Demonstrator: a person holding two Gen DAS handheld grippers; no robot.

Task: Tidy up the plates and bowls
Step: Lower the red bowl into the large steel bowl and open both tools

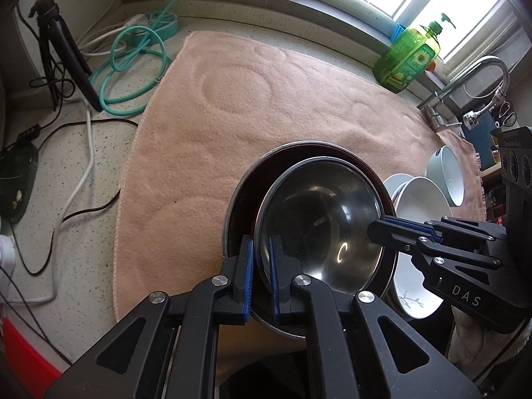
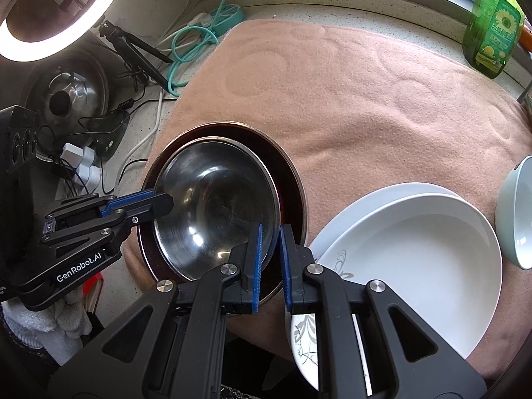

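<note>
A steel bowl [image 1: 319,219] [image 2: 216,206] sits tilted inside a larger dark metal-rimmed dish [image 1: 242,206] [image 2: 292,179] on the pink towel [image 1: 232,106]. My left gripper [image 1: 261,272] is shut on the steel bowl's near rim; it shows from the side in the right wrist view [image 2: 159,202]. My right gripper [image 2: 270,256] is shut on the bowl's opposite rim; it also shows in the left wrist view [image 1: 379,226]. White plates [image 2: 415,266] [image 1: 415,199] are stacked to the right, with a pale green bowl [image 2: 518,212] [image 1: 449,176] beyond.
A green soap bottle [image 1: 409,56] stands by the window. A faucet [image 1: 472,79] is at the far right. Teal hose [image 1: 133,53], cables and a tripod [image 1: 60,43] lie left of the towel. A ring light [image 2: 50,10] and pot lid [image 2: 66,93] show at left.
</note>
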